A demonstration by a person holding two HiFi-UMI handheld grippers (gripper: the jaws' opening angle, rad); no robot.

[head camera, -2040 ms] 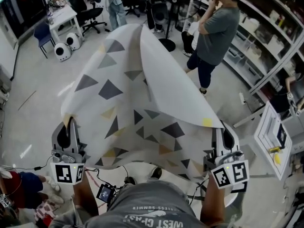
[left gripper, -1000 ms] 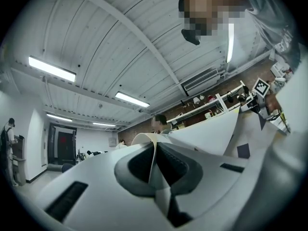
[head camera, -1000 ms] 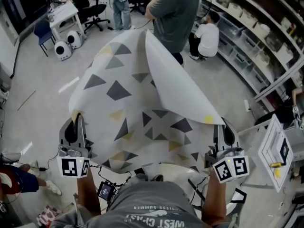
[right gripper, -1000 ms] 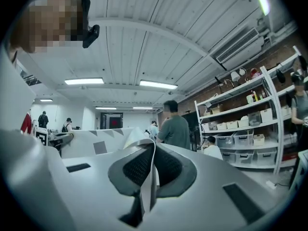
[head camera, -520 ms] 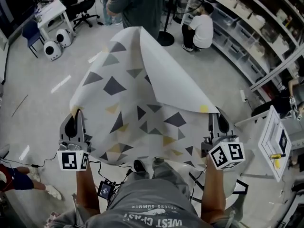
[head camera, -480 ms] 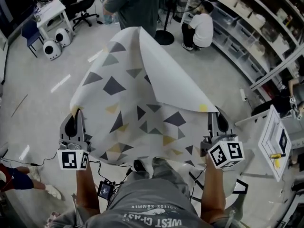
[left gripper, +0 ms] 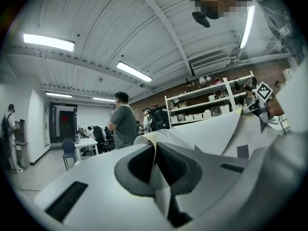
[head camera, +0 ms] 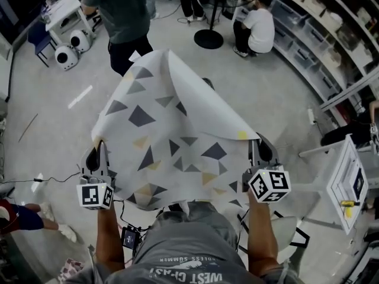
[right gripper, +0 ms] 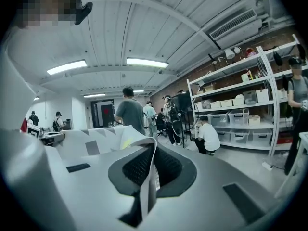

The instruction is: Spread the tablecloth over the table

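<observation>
The tablecloth (head camera: 172,129) is white with grey and yellow triangles and billows in the air ahead of me, its far end curled over so the plain underside shows. My left gripper (head camera: 96,145) is shut on the cloth's near left corner (left gripper: 155,170), pinched between the dark pads. My right gripper (head camera: 258,142) is shut on the near right corner (right gripper: 149,177). Both grippers point roughly level. A round white table (head camera: 283,229) peeks out under the cloth at lower right, mostly hidden by my body and the cloth.
A person in a grey shirt (head camera: 118,16) stands just beyond the cloth's far edge. Another person (head camera: 260,25) crouches by the shelving (head camera: 331,34) at right. A white desk (head camera: 56,10) and chairs sit far left. A white stand (head camera: 346,179) is at right.
Both grippers have come down and forward with the cloth, which has sunk and flattened. The standing person has walked from the right to the left behind the cloth.
</observation>
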